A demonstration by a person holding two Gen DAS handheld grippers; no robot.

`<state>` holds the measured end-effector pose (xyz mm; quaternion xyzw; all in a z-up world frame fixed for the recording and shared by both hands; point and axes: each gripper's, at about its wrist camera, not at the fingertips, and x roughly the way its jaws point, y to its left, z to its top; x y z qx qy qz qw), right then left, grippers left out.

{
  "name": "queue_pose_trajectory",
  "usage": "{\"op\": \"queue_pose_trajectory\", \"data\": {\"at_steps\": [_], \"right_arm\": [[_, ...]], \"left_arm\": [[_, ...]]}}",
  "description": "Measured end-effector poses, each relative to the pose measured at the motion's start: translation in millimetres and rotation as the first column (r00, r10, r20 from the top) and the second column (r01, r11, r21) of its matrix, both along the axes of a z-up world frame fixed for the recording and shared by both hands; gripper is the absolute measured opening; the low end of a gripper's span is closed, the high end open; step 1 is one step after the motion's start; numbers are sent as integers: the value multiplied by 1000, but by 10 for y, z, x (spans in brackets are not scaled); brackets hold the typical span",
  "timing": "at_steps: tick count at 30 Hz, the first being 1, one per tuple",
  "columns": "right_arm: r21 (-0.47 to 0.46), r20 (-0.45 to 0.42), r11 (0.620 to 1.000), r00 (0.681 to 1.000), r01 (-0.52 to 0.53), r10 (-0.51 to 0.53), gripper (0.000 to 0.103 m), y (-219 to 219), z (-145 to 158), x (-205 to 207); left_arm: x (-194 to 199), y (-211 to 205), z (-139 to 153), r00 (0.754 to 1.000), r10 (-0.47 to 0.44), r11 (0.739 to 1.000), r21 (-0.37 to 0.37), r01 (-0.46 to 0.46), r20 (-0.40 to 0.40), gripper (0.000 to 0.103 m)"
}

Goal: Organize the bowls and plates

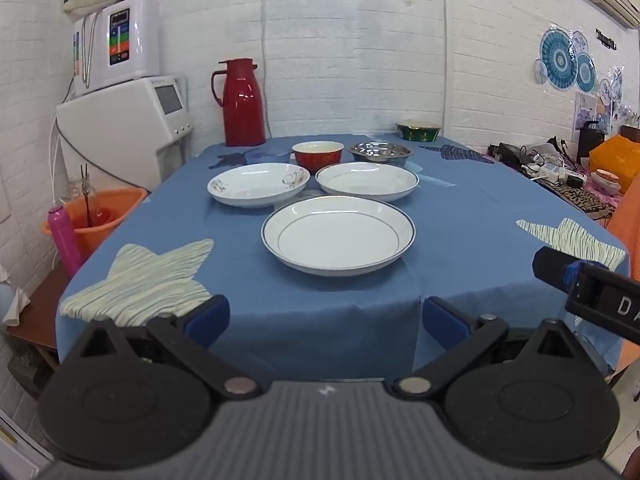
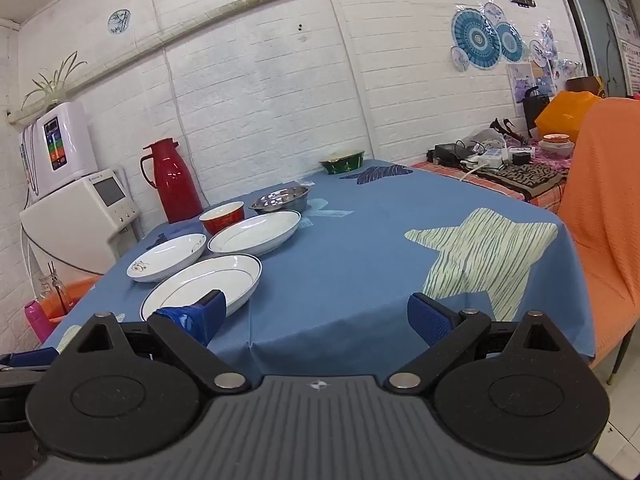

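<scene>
1. Left gripper (image 1: 324, 320) hangs short of the table edge (image 1: 240, 316), jaws spread wide, holding nothing
2. Right gripper (image 2: 316, 316) likewise gapes wide and empty
3. Nearest plate (image 1: 338, 234) lies at 12 o'clock from the left gripper; two more plates (image 1: 258, 183) (image 1: 367, 180) sit beyond at 11 and 1
4. Red bowl (image 1: 317, 155) and steel bowl (image 1: 381, 153) stand behind them
</scene>
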<state>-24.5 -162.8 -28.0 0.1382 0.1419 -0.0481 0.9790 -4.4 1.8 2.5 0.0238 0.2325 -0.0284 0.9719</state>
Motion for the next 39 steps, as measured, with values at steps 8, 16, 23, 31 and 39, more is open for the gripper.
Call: {"op": "queue_pose_trajectory", "data": {"at_steps": [8, 16, 23, 31, 39], "right_arm": [[27, 44, 997, 996, -73, 71, 85, -49, 50, -100], [75, 19, 995, 997, -72, 71, 85, -106, -26, -67], [93, 7, 992, 996, -85, 85, 85, -106, -48, -58], [110, -4, 990, 996, -84, 85, 85, -112, -48, -48], [113, -13, 989, 995, -94, 96, 85, -118, -44, -30]], "left_arm": [[-4, 11, -6, 1000, 14, 1000, -1, -14, -4, 102], [13, 48, -60, 1000, 5, 1000, -12, -5, -28, 102], [13, 47, -61, 1000, 2, 1000, -10, -2, -30, 102], [26, 41, -59, 999, 6, 1000, -9, -7, -33, 102], [29, 53, -68, 999, 4, 1000, -13, -4, -37, 102]]}}
